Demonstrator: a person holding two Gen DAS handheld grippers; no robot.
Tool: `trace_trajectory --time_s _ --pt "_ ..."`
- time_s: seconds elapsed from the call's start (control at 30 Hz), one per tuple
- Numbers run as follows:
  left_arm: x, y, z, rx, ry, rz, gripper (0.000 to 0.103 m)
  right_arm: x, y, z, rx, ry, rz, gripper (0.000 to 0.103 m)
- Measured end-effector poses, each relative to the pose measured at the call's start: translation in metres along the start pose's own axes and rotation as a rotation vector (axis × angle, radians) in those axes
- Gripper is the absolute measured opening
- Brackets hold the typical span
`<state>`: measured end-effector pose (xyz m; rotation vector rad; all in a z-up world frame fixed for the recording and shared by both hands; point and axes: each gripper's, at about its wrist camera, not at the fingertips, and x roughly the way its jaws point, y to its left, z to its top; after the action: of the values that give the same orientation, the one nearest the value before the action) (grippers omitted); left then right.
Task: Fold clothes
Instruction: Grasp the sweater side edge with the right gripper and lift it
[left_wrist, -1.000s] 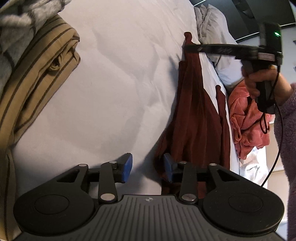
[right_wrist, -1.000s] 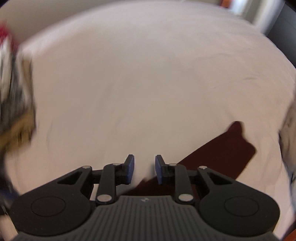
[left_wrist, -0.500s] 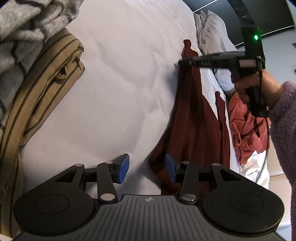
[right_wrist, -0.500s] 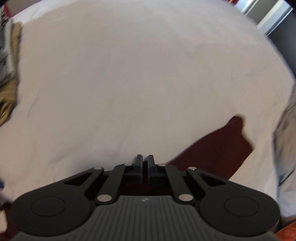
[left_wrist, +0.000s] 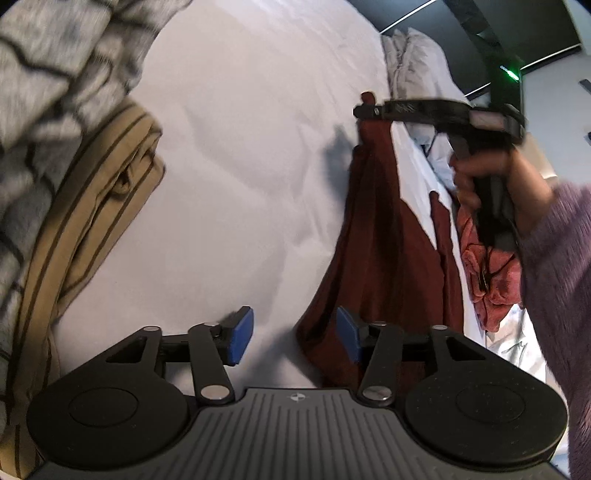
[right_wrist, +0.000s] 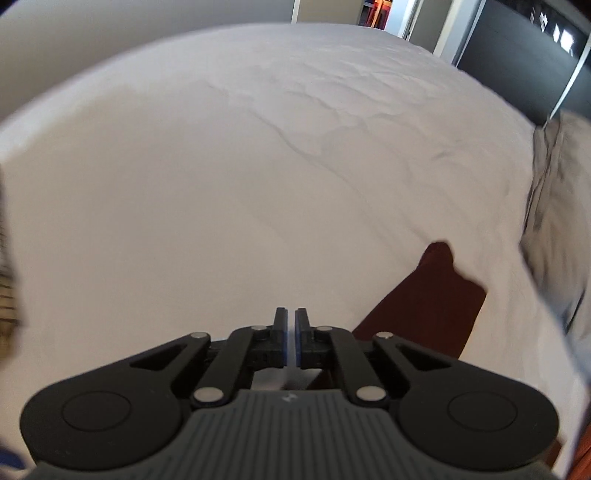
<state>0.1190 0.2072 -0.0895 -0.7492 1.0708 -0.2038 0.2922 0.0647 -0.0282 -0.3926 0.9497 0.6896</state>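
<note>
While the right gripper (left_wrist: 364, 110) pinches the far corner of the maroon garment (left_wrist: 373, 236), its long axis runs toward the opening, empty left gripper (left_wrist: 295, 336), near end just right of it.

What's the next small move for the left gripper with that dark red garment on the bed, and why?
Probably ease the left gripper sideways over the near edge of the dark red garment and close. Its jaws are opening, with only the garment's edge by one pad and bare white sheet between them, while the right gripper seems shut on the far end, lifting it. A second grip would let the cloth be spread.
</note>
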Motion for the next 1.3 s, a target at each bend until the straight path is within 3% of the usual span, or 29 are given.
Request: trace_trajectory --time_s 0.17,0.23,0.27,0.53,0.7,0.87,0.97,1.03,1.07,1.1,1.13,1.3 --pt "0.003 -0.001 -0.003 0.014 0.036 0.006 0.050 -0.056 -0.009 -0.057 0.134 -0.034 0.073 0.013" --pt "0.001 -0.005 -0.005 0.037 0.033 0.025 0.050 -0.076 -0.008 -0.088 0.180 -0.039 0.069 0.042" --pt "0.000 -0.008 -0.005 0.052 0.031 0.039 0.050 -0.087 -0.007 -0.104 0.203 -0.041 0.066 0.043" --pt "-0.005 -0.029 -0.009 0.146 0.011 0.108 0.050 -0.165 0.034 -0.221 0.479 0.005 0.031 0.043" --pt "0.004 -0.035 -0.011 0.165 0.042 0.131 0.050 -0.170 0.076 -0.262 0.558 0.013 0.083 0.043" --pt "0.013 -0.044 -0.009 0.192 0.055 0.161 0.050 -0.158 0.098 -0.290 0.663 0.059 0.190 0.043" --pt "0.019 -0.047 -0.010 0.205 0.069 0.187 0.050 -0.147 0.102 -0.299 0.710 0.060 0.261 0.042" --pt "0.023 -0.049 -0.012 0.215 0.070 0.189 0.042 -0.141 0.104 -0.301 0.732 0.049 0.300 0.037" --pt "0.025 -0.049 -0.012 0.214 0.074 0.189 0.036 -0.138 0.106 -0.301 0.737 0.042 0.317 0.033" --pt "0.027 -0.049 -0.013 0.214 0.078 0.186 0.019 -0.136 0.106 -0.301 0.747 0.036 0.332 0.020" --pt "0.028 -0.049 -0.013 0.216 0.082 0.181 0.014 -0.134 0.106 -0.298 0.758 0.034 0.344 0.007" --pt "0.017 -0.064 -0.011 0.332 0.014 0.250 0.007 -0.146 0.101 -0.300 0.754 0.051 0.362 0.004"
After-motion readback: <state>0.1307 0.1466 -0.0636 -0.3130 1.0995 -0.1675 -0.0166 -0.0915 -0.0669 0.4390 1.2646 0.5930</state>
